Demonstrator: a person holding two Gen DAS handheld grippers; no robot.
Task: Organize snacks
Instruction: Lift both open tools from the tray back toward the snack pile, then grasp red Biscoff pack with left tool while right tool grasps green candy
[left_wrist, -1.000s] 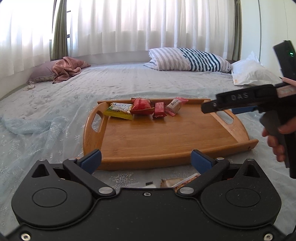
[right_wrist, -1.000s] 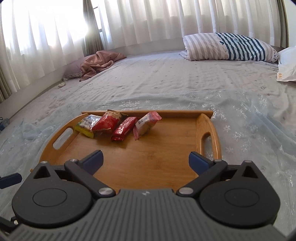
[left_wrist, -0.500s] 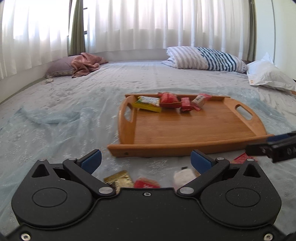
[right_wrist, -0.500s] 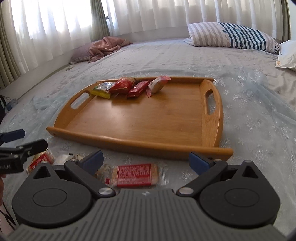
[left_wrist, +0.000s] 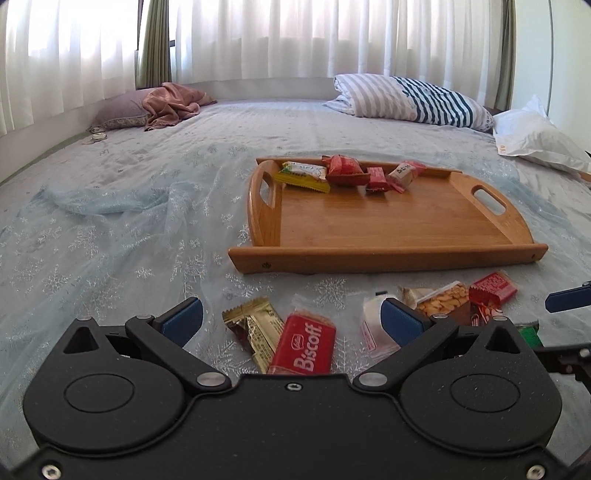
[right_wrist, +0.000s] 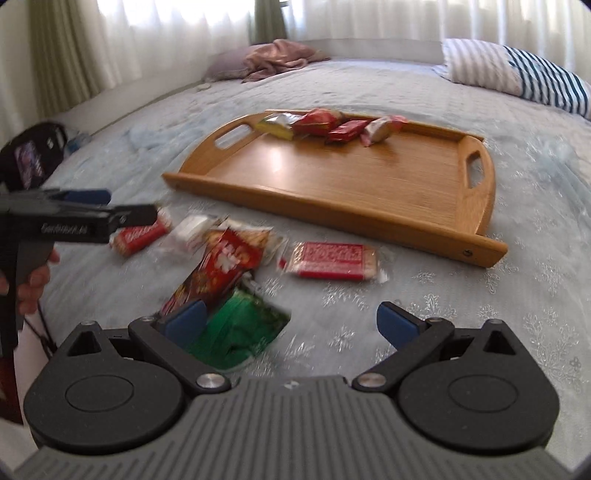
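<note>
A wooden tray (left_wrist: 388, 229) (right_wrist: 369, 184) lies on the bed with several snack packets (left_wrist: 343, 173) (right_wrist: 325, 123) along its far edge. More snacks lie loose on the sheet in front of it: a red Biscoff pack (left_wrist: 304, 345), a gold wrapper (left_wrist: 255, 328), a white packet (left_wrist: 371, 326), a cracker bag (left_wrist: 439, 299). In the right wrist view I see a red biscuit pack (right_wrist: 332, 260), a red bag (right_wrist: 221, 266) and a green packet (right_wrist: 240, 332). My left gripper (left_wrist: 291, 317) hangs open above the Biscoff pack. My right gripper (right_wrist: 290, 323) is open beside the green packet.
The bed is covered by a pale blue snowflake sheet (left_wrist: 110, 240). A striped pillow (left_wrist: 410, 98), a white pillow (left_wrist: 535, 138) and a pink blanket (left_wrist: 170, 101) lie at the far side. A person's hand (right_wrist: 31, 284) holds the left gripper.
Both grippers have pulled back from the tray and dropped toward the loose snacks in front of it. The right one has swung right and is blurred with motion.
</note>
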